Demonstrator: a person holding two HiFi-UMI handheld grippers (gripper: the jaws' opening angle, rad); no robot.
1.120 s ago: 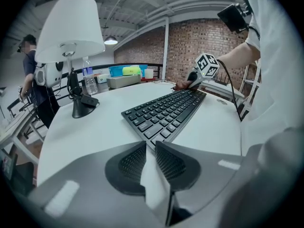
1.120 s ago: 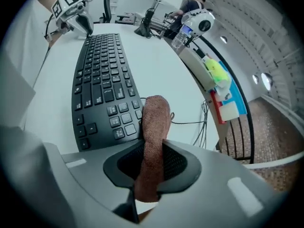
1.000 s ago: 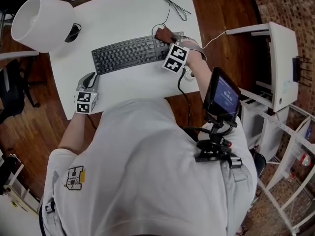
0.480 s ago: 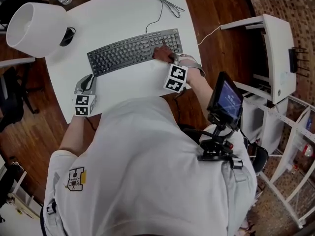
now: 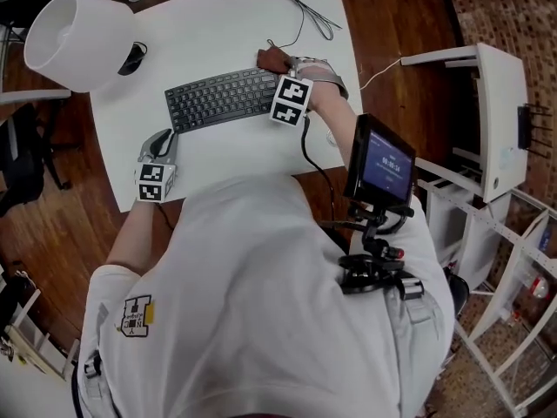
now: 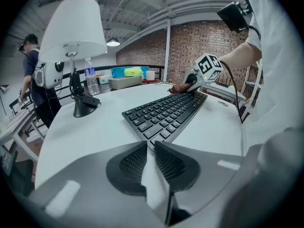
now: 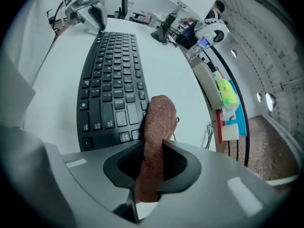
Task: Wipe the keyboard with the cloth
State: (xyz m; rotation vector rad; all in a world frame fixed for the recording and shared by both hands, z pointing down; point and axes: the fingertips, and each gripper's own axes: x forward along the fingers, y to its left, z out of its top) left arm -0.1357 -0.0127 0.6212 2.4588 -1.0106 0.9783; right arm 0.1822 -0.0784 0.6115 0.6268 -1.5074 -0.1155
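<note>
Brown cloth [image 7: 156, 122] is clamped in the right gripper [image 7: 153, 145] - it has been swept from the near edge of the keyboard [image 5: 218, 98] to its far right corner, so wiping is judged under way. The left gripper [image 6: 150, 147] is held nearly closed and empty by the keyboard's left end.

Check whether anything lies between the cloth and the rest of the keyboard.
Nothing visible does. The right gripper grips the cloth at the keyboard's right end. The keys lie bare, and the left gripper sits off the keyboard's left end.
</note>
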